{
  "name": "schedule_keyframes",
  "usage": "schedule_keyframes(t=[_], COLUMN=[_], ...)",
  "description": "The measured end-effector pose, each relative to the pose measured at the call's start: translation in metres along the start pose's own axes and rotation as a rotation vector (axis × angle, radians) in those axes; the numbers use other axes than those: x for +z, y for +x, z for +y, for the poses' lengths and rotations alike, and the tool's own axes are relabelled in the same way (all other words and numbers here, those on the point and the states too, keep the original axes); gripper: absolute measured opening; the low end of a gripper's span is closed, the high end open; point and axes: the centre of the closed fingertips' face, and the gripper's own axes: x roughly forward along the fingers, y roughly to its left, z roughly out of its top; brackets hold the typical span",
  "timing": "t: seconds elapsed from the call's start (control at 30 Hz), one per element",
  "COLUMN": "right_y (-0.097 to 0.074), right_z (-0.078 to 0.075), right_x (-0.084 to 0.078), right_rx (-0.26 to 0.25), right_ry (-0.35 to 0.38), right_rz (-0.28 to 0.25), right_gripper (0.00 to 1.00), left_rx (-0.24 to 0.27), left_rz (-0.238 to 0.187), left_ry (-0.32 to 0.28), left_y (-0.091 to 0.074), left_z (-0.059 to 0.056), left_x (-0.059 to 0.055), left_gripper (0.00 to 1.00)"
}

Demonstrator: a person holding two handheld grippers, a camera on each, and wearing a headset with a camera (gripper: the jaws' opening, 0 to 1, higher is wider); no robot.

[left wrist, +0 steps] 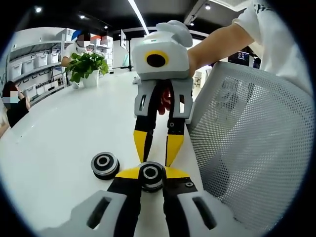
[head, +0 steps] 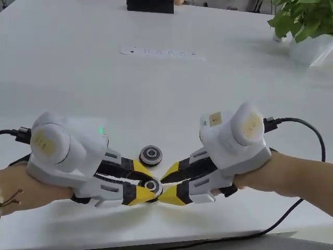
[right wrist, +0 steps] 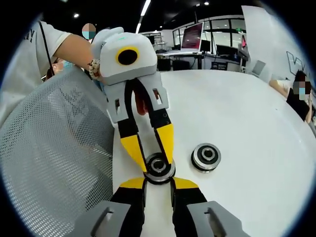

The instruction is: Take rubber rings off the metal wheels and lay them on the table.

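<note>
Black rubber ring [left wrist: 151,188] is seated on the small metal wheel [head: 152,185], which lies at the near edge of the white worktop [head: 156,94], between the two opposed sets of yellow-tipped jaws. The left hand-held gripper [head: 141,194] is closed on this wheel, one jaw on each side; judged purpose: to fix the wheel so that it cannot turn or slide. The right hand-held gripper [head: 167,191] approaches from the opposite side, its jaws narrowed to about the wheel's width and its tips at the rim. Whether it has a hold on the ring cannot be told. Opposed placement likely allows one tool to pull while the other resists. A second ringed wheel [head: 151,155] lies flat just beside, ring not yet removed
</note>
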Motion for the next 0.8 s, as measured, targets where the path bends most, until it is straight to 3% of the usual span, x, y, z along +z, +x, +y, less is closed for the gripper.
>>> schedule_keyframes(t=[0.1,0.23,0.47,0.63,0.8], right_y=[0.0013,0.0019,0.0023,0.0021,0.0024], right_z=[-0.0008,-0.0021,-0.0020,-0.0060,-0.0072], right_x=[-0.0017,-0.0020,-0.0023,-0.0068,-0.0069], right_rx=[-0.008,-0.013,-0.019,-0.049,-0.067], right_ry=[-0.003,0.005,-0.003,-0.018,-0.039], right_rz=[0.005,0.001,0.003,0.028,0.037], right_gripper=[0.17,0.16,0.15,0.05,0.04], left_rx=[-0.004,-0.005,-0.002,-0.003,0.001], left_rz=[-0.001,0.007,0.003,-0.009,-0.011], left_ry=[-0.009,0.038,0.053,0.052,0.053], left_y=[-0.0008,-0.0003,-0.0003,-0.0006,-0.0008], left_z=[-0.0001,-0.0027,-0.0022,-0.0021,-0.0020], left_x=[0.0003,0.0003,0.0005,0.0005,0.0005], left_gripper=[0.08,0.08,0.08,0.08,0.08])
